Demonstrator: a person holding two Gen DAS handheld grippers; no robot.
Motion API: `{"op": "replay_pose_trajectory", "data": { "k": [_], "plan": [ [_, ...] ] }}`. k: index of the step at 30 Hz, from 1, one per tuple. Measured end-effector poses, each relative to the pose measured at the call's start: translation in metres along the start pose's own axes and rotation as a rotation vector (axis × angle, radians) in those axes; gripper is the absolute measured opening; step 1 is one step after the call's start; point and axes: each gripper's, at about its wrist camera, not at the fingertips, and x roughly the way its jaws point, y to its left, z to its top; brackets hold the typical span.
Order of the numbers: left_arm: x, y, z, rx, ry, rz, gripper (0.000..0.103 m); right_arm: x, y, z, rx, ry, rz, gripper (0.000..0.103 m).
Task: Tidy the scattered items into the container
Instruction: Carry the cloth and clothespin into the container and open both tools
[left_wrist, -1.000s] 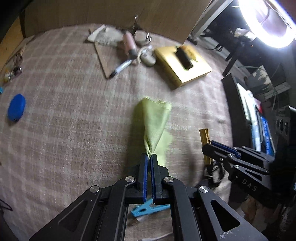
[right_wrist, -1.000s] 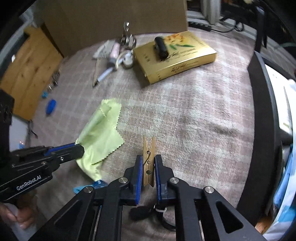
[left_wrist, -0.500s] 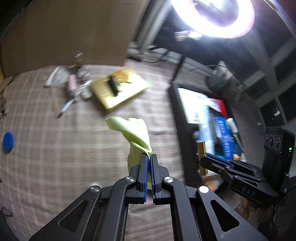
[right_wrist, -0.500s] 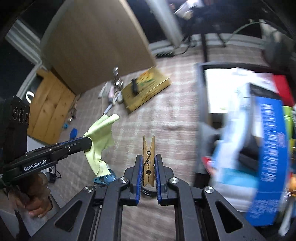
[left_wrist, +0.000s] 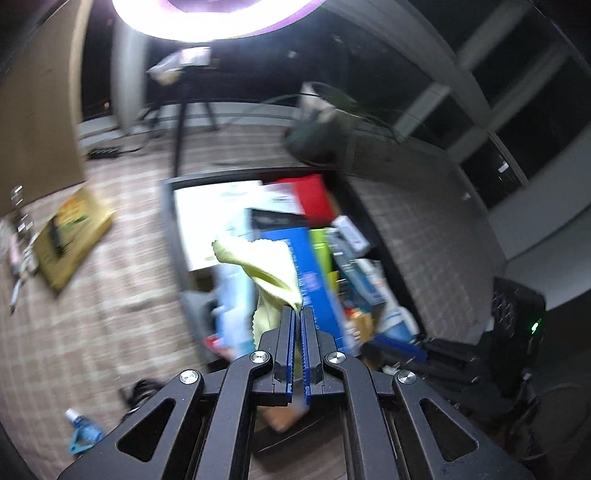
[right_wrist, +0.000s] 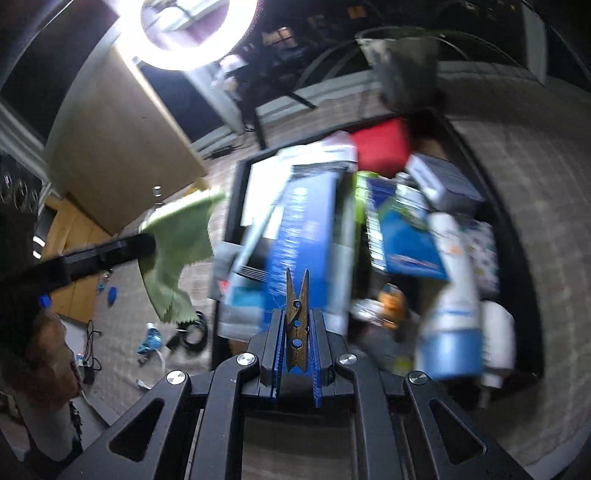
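Note:
My left gripper (left_wrist: 298, 314) is shut on a yellow-green cloth (left_wrist: 264, 266), which hangs in the air over the black container (left_wrist: 173, 229). The right wrist view shows the same cloth (right_wrist: 173, 251) at the left, beside the container's left wall (right_wrist: 231, 206). My right gripper (right_wrist: 297, 314) is shut on a wooden clothespin (right_wrist: 297, 299) that points up over the boxes in the container. The container is packed with a blue box (right_wrist: 306, 232), a red box (right_wrist: 382, 147) and a white and blue bottle (right_wrist: 452, 306).
A gold box (left_wrist: 70, 236) with a black item on it and small clutter lie on the checked cloth at the left. A light blue clip (left_wrist: 83, 435) and a black cable (right_wrist: 194, 328) lie near the container. A ring light (left_wrist: 207, 18) glares above. A hand (right_wrist: 44, 354) shows at the left.
Both grippers have swung to the right and risen, from above the checked cloth to above the container. Each keeps its hold: the cloth in the left, the clothespin in the right.

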Motion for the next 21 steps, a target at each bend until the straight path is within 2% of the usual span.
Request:
{"op": "replay_pose_trajectory", "data": {
  "k": [9,10,11,12,13,14,15,21],
  "plan": [
    [0.055,-0.057,0.016,0.077,0.066,-0.043,0.004,0.000,-0.034,-0.010,0.044,0.013,-0.014,0.012],
    [0.058,-0.059,0.017,0.078,0.079,-0.041,0.012,0.000,-0.034,-0.010,0.046,0.013,-0.010,0.013],
    [0.061,-0.060,0.016,0.073,0.093,-0.042,0.034,0.000,-0.035,-0.010,0.051,0.014,-0.014,0.016],
    [0.062,-0.060,0.016,0.067,0.094,-0.046,0.046,-0.001,-0.036,-0.009,0.059,0.018,-0.018,0.021],
    [0.061,-0.060,0.016,0.063,0.081,-0.044,0.055,-0.002,-0.038,-0.009,0.069,0.016,-0.020,0.036],
    [0.059,-0.060,0.015,0.068,0.068,-0.033,0.054,-0.005,-0.041,-0.009,0.083,0.001,-0.021,0.049],
    [0.057,-0.060,0.015,0.075,0.061,-0.021,0.054,-0.007,-0.042,-0.010,0.088,-0.010,-0.021,0.051],
    [0.041,-0.040,0.010,0.067,0.034,0.046,0.054,-0.013,-0.044,-0.006,0.102,-0.033,-0.034,0.052]
  ]
}}
